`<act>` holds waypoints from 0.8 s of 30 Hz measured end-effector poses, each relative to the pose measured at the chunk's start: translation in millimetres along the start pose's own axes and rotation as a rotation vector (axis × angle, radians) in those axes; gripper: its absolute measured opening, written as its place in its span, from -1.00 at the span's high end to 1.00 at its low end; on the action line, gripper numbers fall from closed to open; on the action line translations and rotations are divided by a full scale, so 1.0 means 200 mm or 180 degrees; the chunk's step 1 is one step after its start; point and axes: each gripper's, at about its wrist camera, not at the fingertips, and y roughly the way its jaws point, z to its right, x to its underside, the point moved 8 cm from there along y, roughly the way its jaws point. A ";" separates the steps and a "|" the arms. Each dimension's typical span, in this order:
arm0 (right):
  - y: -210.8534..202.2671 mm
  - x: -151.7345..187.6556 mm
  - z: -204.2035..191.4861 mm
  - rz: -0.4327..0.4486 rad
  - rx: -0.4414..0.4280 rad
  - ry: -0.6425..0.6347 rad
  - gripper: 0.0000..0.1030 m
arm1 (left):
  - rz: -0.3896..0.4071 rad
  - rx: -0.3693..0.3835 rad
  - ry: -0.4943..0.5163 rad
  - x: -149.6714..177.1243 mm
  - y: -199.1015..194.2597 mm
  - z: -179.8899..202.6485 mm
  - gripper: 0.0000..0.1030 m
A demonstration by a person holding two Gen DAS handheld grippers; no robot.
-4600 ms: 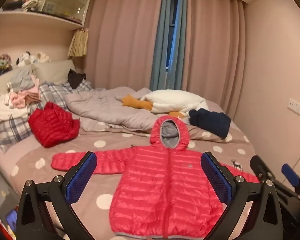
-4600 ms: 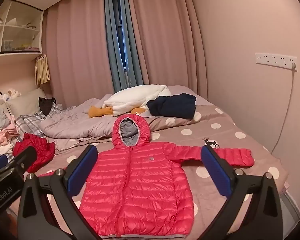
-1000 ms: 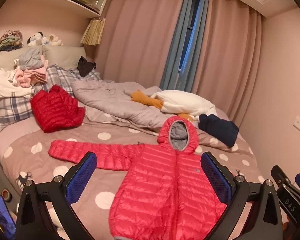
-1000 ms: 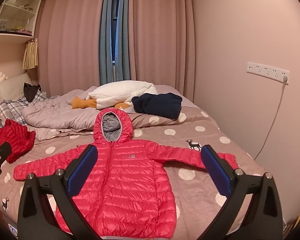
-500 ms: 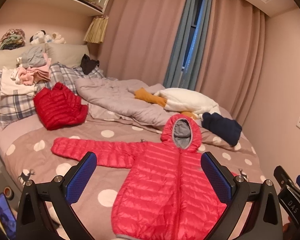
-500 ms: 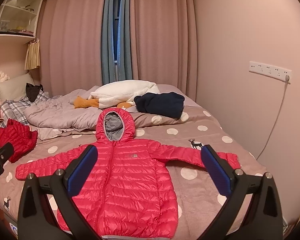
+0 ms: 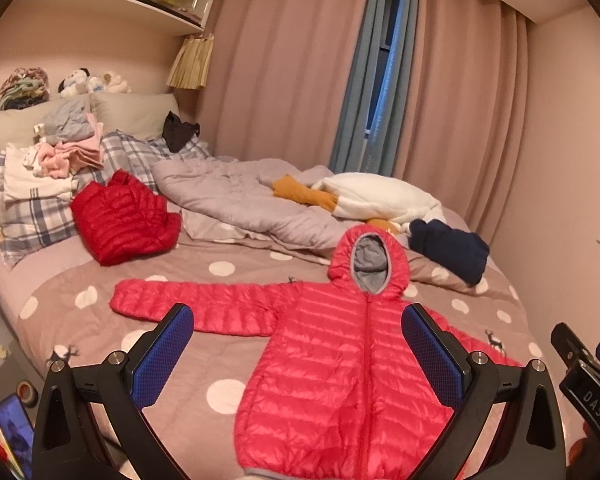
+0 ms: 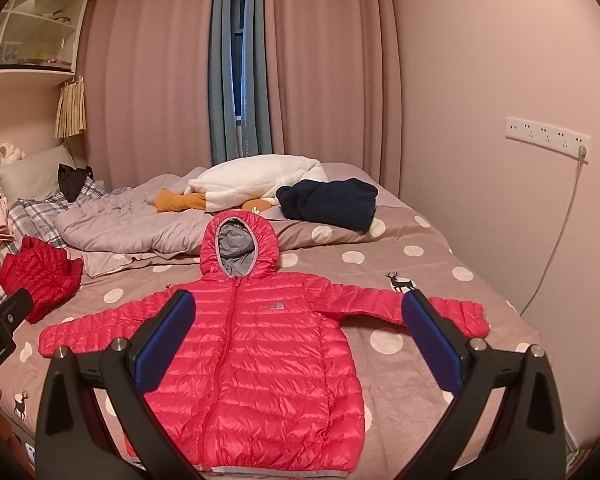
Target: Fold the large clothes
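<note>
Left wrist view: the left gripper (image 7: pixel 298 354) hangs above the near edge of the bed (image 7: pixel 60 300) with its 2 blue-padded fingers (image 7: pixel 162 356) spread wide, holding nothing. The pink hooded puffer jacket (image 7: pixel 340 364) lies flat on the polka-dot bedspread, zipped, hood toward the far edge, one sleeve stretched toward the left edge. A crumpled red jacket (image 7: pixel 124 218) sits near the plaid pillows (image 7: pixel 40 220); a grey quilt (image 7: pixel 236 196), a white plush toy (image 7: pixel 380 198) and a navy garment (image 7: pixel 448 250) lie along the far side. The right gripper's body (image 7: pixel 584 380) shows at the frame's right edge.

Right wrist view: the right gripper (image 8: pixel 300 344) also gapes wide and empty — above the jacket (image 8: pixel 256 356), which lies along the bed's near edge, both sleeves spread out sideways.
</note>
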 end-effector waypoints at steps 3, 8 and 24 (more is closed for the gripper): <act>0.00 0.01 0.01 -0.0018 -0.0008 0.0051 -1.00 | -0.0015 0.0026 -0.0034 0.00 0.00 0.00 -0.99; 0.01 0.02 0.04 -0.0030 0.0025 0.0075 -1.00 | 0.0037 -0.0030 0.0070 0.00 0.00 0.02 -0.99; 0.17 0.06 0.07 -0.0013 -0.0271 0.0046 -1.00 | 0.0027 0.0185 -0.0214 -0.01 0.17 -0.01 -0.99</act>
